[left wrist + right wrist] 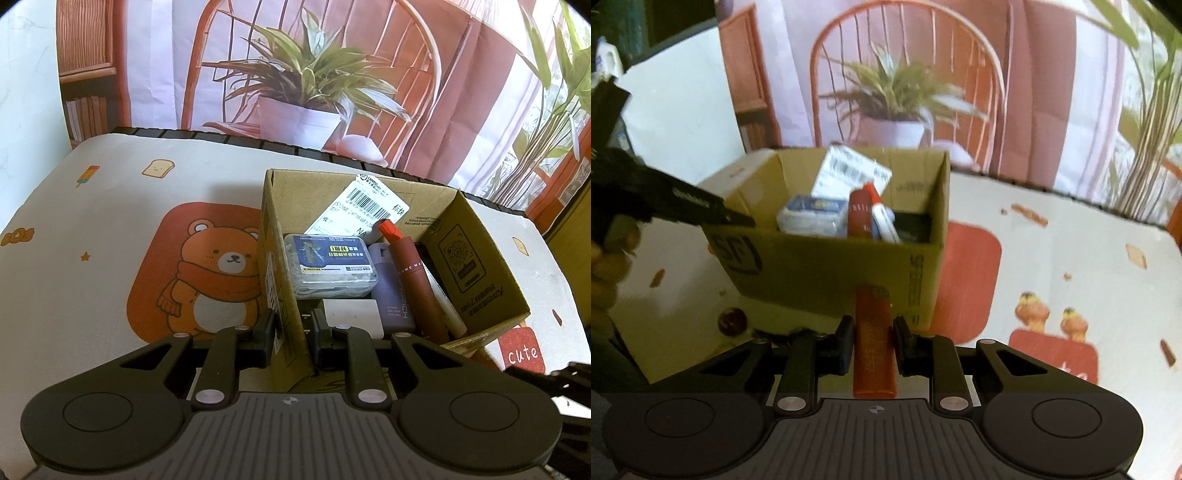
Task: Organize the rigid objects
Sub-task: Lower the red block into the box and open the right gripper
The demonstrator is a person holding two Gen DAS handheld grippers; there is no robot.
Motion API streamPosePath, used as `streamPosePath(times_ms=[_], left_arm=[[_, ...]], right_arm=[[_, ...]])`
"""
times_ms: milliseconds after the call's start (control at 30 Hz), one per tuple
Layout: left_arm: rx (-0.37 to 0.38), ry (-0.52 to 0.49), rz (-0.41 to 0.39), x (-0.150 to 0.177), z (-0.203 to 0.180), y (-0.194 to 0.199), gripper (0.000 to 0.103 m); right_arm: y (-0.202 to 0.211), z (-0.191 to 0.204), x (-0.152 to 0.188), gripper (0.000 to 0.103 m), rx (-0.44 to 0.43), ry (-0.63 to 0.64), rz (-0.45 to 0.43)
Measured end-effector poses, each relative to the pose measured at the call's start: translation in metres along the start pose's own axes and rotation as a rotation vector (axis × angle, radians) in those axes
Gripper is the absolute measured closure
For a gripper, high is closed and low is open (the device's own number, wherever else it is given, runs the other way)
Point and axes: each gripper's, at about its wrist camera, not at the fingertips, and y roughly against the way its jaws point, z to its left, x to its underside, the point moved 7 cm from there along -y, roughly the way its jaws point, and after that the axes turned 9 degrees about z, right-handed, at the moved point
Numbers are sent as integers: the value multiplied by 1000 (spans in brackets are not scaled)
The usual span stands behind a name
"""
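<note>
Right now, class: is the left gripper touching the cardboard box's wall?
Touching. The left wrist view shows the left gripper with its fingers pressed on both sides of the cardboard box wall.

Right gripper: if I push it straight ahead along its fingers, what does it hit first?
Most likely the near wall of the cardboard box. The right gripper holds an orange-red lighter whose front end points at that wall, below the rim. The remaining gap is hard to judge; the picture is blurred.
</note>
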Motion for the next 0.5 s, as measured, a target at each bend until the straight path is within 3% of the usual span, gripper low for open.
streamPosePath(times_ms=[333,500], left_arm=[[-2,-2,1,0,0,0,82],[-3,-2,1,0,0,0,82]], right_arm=[[39,2,-32,82,-87,-16,-122],[38,1,-55,82,-84,2,-156]])
